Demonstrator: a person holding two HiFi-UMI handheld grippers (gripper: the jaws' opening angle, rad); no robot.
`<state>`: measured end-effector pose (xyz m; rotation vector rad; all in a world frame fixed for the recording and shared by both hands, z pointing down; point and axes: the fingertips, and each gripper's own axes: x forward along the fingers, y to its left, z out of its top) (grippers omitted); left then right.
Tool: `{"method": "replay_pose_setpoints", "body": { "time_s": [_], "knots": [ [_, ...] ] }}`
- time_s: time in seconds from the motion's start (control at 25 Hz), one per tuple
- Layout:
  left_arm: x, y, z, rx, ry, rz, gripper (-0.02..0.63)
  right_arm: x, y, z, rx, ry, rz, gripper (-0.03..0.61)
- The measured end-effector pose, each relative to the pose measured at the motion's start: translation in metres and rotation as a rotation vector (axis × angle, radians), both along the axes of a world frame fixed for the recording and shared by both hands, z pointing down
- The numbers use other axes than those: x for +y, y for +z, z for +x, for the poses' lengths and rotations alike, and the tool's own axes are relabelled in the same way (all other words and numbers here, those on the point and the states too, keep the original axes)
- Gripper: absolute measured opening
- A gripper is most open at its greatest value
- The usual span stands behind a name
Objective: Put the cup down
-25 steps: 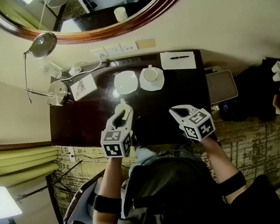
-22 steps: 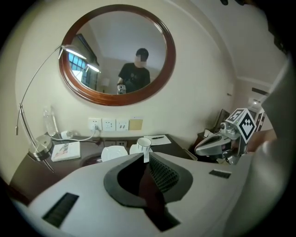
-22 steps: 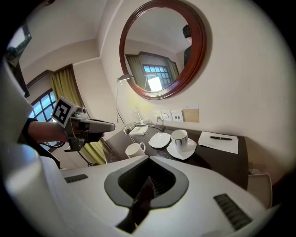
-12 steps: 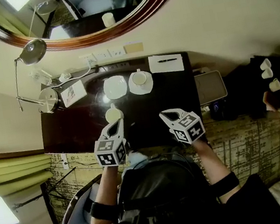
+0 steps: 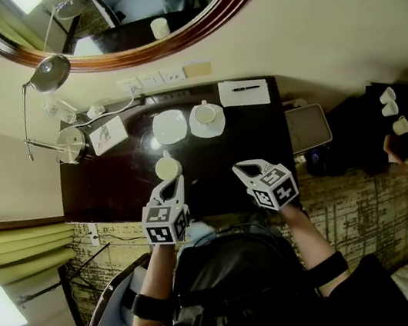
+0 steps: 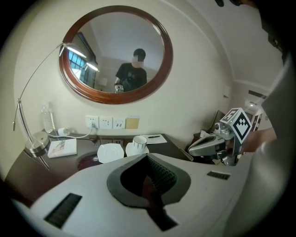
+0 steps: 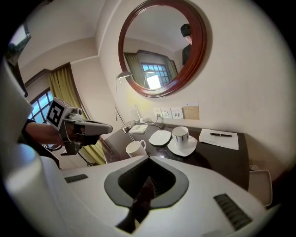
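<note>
A plain white cup [image 5: 167,168] stands upright on the dark table [image 5: 115,189], held by nothing. My left gripper [image 5: 171,183] sits just behind it at the table's near edge, jaws shut and empty. In the left gripper view the shut gripper [image 6: 148,178] hides the cup. My right gripper [image 5: 243,167] hovers over the near edge to the right, also shut and empty. The right gripper view, past the shut right gripper [image 7: 145,185], shows the cup [image 7: 135,148] with the left gripper [image 7: 88,127] beside it.
At the back of the table lie an empty saucer [image 5: 169,126], a second cup on a saucer [image 5: 205,116] and a notepad with a pen [image 5: 243,91]. A desk lamp [image 5: 48,76] and a card [image 5: 107,135] are at the left. A round mirror [image 5: 116,18] hangs above.
A second ago the left gripper reached further over the table with the cup at its tips. It has since drawn back, and the cup stands free in front of it. The right gripper barely moved.
</note>
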<state>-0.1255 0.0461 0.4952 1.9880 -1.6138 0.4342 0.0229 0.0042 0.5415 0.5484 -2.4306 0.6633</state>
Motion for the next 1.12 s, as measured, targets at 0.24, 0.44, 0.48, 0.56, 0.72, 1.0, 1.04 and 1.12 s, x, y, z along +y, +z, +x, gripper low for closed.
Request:
{"method": "replay_pose_setpoints", "body": {
  "time_s": [0.24,0.44,0.48,0.56,0.72,1.0,1.04,1.12],
  "knots": [
    [-0.002,0.000,0.005,0.078,0.008,-0.003,0.000,-0.005,-0.014,-0.009,0.000,-0.005,0.017,0.000],
    [-0.001,0.001,0.003,0.074,0.019,-0.015,0.000,-0.008,-0.005,-0.014,0.013,-0.018,0.014,0.000],
    [0.000,0.001,0.002,0.070,0.023,-0.021,0.000,-0.009,-0.003,-0.016,0.021,-0.019,0.016,0.000],
    [-0.001,0.002,-0.003,0.057,0.021,-0.027,0.000,-0.013,0.002,-0.020,0.052,-0.010,0.019,0.029],
    [-0.001,0.004,-0.014,0.016,0.011,-0.029,0.000,-0.031,0.023,-0.021,0.122,0.005,0.042,0.055],
    [-0.003,0.009,-0.024,0.026,-0.008,-0.042,0.000,-0.059,0.044,-0.032,0.215,-0.038,0.058,0.334],
    [-0.004,0.010,-0.024,0.029,-0.008,-0.045,0.000,-0.065,0.046,-0.035,0.224,-0.041,0.065,0.363],
    [-0.005,0.012,-0.025,0.031,-0.012,-0.048,0.000,-0.080,0.049,-0.040,0.245,-0.038,0.086,0.424]
  ]
}}
